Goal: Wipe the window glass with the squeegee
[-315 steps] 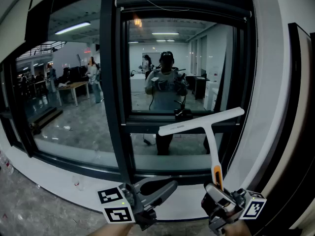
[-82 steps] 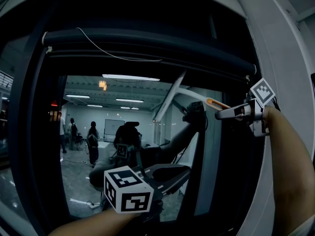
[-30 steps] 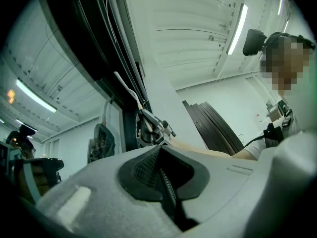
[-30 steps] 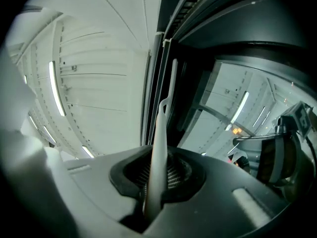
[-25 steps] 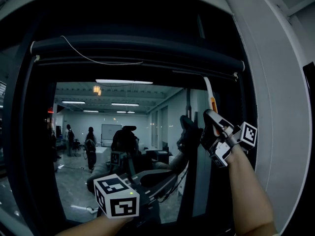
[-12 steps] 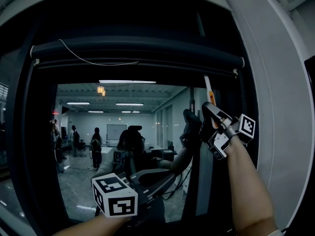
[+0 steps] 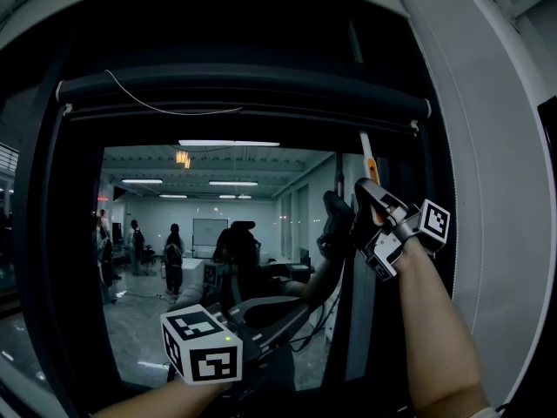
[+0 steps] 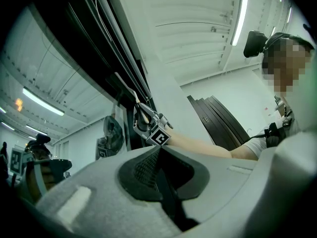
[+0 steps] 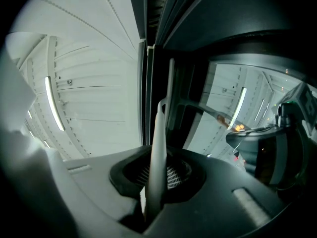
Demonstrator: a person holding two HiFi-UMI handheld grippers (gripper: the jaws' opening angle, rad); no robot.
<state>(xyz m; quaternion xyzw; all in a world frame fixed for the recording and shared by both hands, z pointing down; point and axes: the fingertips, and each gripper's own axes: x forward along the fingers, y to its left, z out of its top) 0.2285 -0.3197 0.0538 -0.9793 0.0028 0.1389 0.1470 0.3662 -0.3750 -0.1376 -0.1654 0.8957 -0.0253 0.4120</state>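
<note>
At 7 o'clock in the head view, the left gripper (image 7: 300,308) hangs low before the window glass (image 7: 148,320), its jaws pressed together on nothing and pointing toward 2 o'clock, well apart from the tool. The dark pane mirrors a lit hall and the person at work.

At 3 o'clock, against the right-hand post of the window frame (image 7: 348,338), the right gripper (image 7: 372,200) pinches the lower handle of the squeegee (image 7: 369,158). The tool's long axis runs from the jaws toward 12 o'clock, its orange band just above them and its white tip reaching the top edge of the pane under the roller blind (image 7: 244,90). The right gripper view shows the handle rising straight out of the clamped jaws, with the blade head seen edge-on close to the glass. The coming stroke therefore looks to belong to the right hand alone, probably a pull toward 6 o'clock.

A few seconds earlier the squeegee lay slanted across the upper pane, the right gripper out at the far right; it now stands near upright beside the post.
</note>
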